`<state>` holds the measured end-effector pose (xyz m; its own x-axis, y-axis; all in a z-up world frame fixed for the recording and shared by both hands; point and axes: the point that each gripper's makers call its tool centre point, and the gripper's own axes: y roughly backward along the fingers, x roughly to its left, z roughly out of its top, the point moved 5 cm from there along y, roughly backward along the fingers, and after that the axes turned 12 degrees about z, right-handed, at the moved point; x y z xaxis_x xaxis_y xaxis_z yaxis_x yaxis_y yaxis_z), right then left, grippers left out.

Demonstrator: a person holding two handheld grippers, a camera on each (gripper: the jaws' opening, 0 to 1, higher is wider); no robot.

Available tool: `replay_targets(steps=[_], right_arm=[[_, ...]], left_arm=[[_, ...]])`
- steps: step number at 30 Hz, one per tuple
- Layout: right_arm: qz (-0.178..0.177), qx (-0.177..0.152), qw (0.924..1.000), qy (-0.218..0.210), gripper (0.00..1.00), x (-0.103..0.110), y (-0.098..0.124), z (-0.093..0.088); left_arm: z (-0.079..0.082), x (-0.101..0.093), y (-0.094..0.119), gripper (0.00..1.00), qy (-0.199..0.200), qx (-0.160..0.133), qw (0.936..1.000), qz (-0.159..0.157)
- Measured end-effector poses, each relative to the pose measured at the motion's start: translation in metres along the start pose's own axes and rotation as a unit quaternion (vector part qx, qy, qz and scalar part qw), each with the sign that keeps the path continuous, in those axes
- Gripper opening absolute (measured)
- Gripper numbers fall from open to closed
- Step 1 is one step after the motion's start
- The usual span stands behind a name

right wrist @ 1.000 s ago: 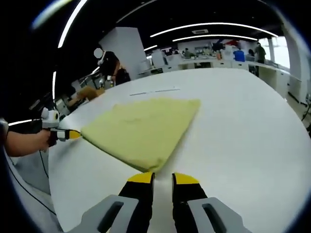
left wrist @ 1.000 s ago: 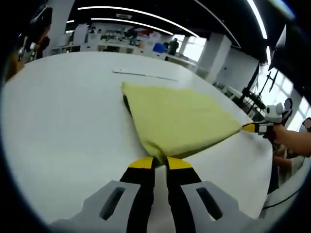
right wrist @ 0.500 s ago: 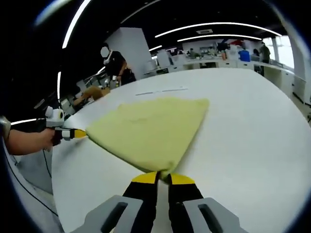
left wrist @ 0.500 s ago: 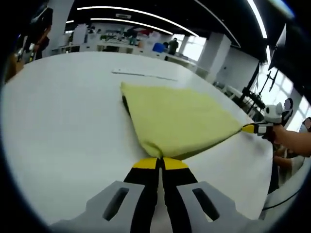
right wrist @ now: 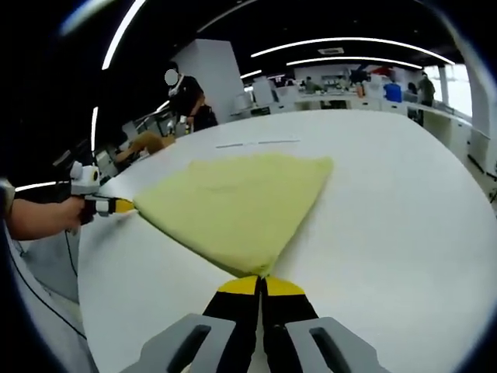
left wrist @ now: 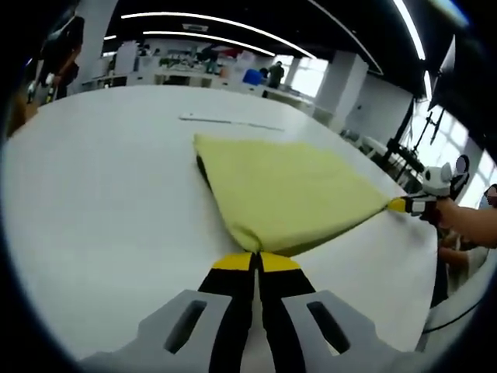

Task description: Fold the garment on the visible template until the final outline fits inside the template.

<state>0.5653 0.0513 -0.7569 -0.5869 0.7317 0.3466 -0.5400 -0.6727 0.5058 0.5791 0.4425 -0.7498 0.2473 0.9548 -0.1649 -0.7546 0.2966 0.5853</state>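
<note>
A pale yellow garment [left wrist: 283, 190] lies spread on a white table [left wrist: 101, 194], pulled taut between two near corners. In the left gripper view my left gripper [left wrist: 256, 260] is shut on one corner, its yellow tips pinched together. My right gripper [left wrist: 400, 205] shows at the right, holding the other corner. In the right gripper view the garment [right wrist: 237, 202] spreads ahead and my right gripper [right wrist: 262, 284] is shut on its near corner. My left gripper [right wrist: 120, 205] holds the corner at the left, with a hand behind it. A thin dark template line [left wrist: 229, 120] [right wrist: 256, 143] runs beyond the cloth.
The table's edge [left wrist: 435, 311] curves close on the right of the left gripper view. A person [right wrist: 182, 105] stands past the table's far left in the right gripper view. Desks and equipment [left wrist: 233, 74] fill the room behind.
Both grippers have gone from slightly apart to shut on the garment's near corners. The right gripper view has moved closer to the cloth.
</note>
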Motion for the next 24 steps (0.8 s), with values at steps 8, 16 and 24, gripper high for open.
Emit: replay_targets(steps=[8,16,24], right_arm=[[-0.011,-0.006,0.9999,0.002,0.00,-0.006,0.004,0.003],[-0.014,0.004,0.9999,0.007,0.00,-0.006,0.007,-0.002],[-0.010,-0.010,0.9999,-0.003,0.05,-0.008,0.013,-0.002]], left_arm=[[0.000,0.013,0.006,0.00,0.014,-0.009,0.9998,0.012],[-0.007,0.007,0.008,0.00,0.006,0.002,1.0000,0.005],[-0.007,0.011,0.012,0.17,0.031,-0.004,0.9995,0.007]])
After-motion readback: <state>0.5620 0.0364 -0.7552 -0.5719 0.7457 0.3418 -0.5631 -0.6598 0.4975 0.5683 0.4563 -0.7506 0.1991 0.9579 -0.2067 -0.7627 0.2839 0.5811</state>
